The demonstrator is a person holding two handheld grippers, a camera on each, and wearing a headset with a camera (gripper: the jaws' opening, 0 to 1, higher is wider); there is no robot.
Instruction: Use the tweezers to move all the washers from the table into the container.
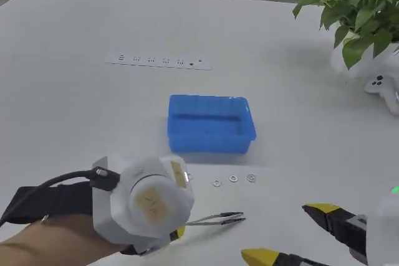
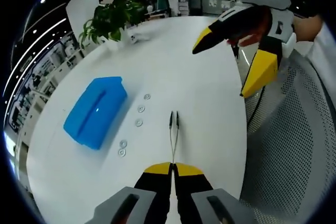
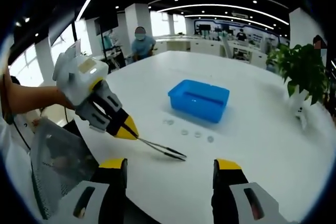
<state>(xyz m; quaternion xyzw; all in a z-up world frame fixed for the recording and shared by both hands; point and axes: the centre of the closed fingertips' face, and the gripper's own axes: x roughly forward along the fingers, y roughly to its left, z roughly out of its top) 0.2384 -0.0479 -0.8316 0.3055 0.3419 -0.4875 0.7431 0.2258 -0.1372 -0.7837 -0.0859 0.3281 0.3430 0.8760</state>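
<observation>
A wide, smooth white table (image 1: 93, 110) carries the work. The right gripper view shows what lies beyond it: an open office with bright ceiling strips and a person (image 3: 140, 44) standing past the far edge.

In the head view a flat white power strip (image 1: 159, 61) lies at 11 o'clock from the container (image 1: 209, 144), a leafy potted plant (image 1: 355, 4) at 2 o'clock, and a white game controller (image 1: 383, 86) just below the plant.

The container is a shallow, glossy blue plastic tray with rounded corners. The washers (image 1: 233, 179), small thin metal rings, lie on the table in a loose row at its 6 o'clock side. The head view makes out three plainly. The left gripper view counts five, two of them touching at one end.

The left gripper (image 2: 172, 166), yellow-tipped with dark jaws, is clamped on the slim metal tweezers (image 2: 174, 129). Their tips are nearly together and sit near the washers, apart from them. The right gripper (image 3: 170, 166) holds nothing, and its jaws are spread wide.
</observation>
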